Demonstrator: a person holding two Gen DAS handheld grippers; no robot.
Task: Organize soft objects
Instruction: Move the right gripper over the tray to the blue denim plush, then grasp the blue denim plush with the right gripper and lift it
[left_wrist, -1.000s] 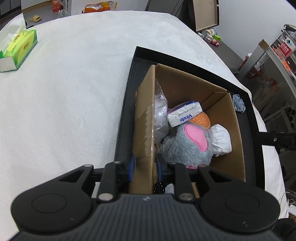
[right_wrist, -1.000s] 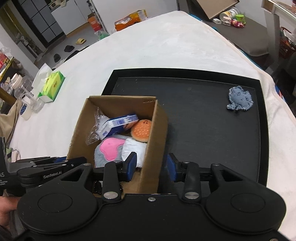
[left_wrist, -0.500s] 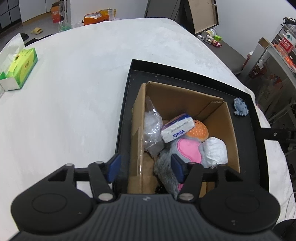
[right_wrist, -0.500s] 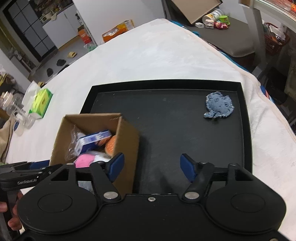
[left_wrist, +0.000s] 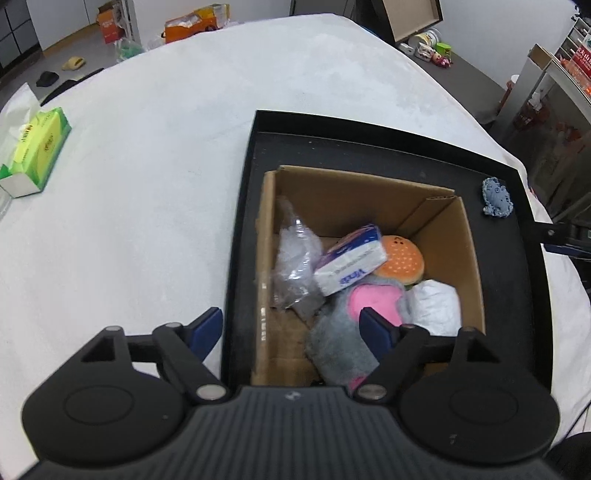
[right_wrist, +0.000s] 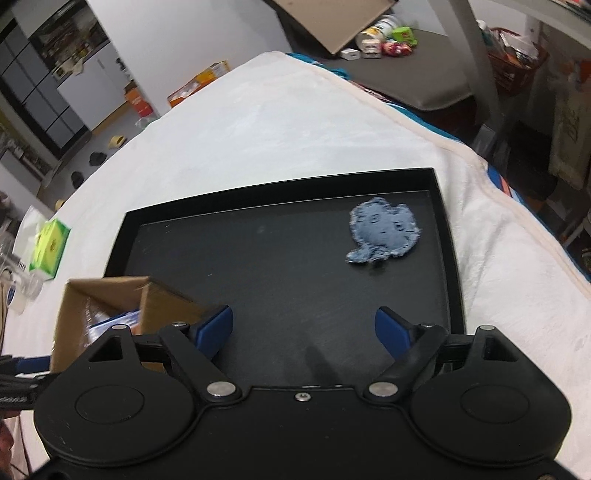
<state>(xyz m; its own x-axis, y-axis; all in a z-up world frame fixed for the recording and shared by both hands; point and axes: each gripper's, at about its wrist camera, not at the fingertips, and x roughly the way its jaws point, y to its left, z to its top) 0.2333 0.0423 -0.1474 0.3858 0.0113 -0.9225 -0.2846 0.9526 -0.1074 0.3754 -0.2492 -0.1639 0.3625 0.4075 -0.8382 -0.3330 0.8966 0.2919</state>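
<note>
Black tray (right_wrist: 439, 258); brown cardboard box (left_wrist: 369, 195); blue-grey patch (right_wrist: 384, 230); orange bun (left_wrist: 402, 260) — pale dots; grey plush (left_wrist: 340, 343) — pink ear; green tissue box (left_wrist: 35, 149).

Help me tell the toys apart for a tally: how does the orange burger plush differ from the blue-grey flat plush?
The orange burger plush sits inside the cardboard box, packed among other items; the blue-grey flat plush lies alone on the black tray, outside the box. The burger is rounded and puffy; the blue-grey one is flat with a frayed edge. Both are small soft toys.

Brown corrugated cardboard box (left_wrist: 439, 229) on a matt black tray (right_wrist: 280, 266) (smooth-looking), white fuzzy cloth (left_wrist: 155, 206) beneath.
</note>
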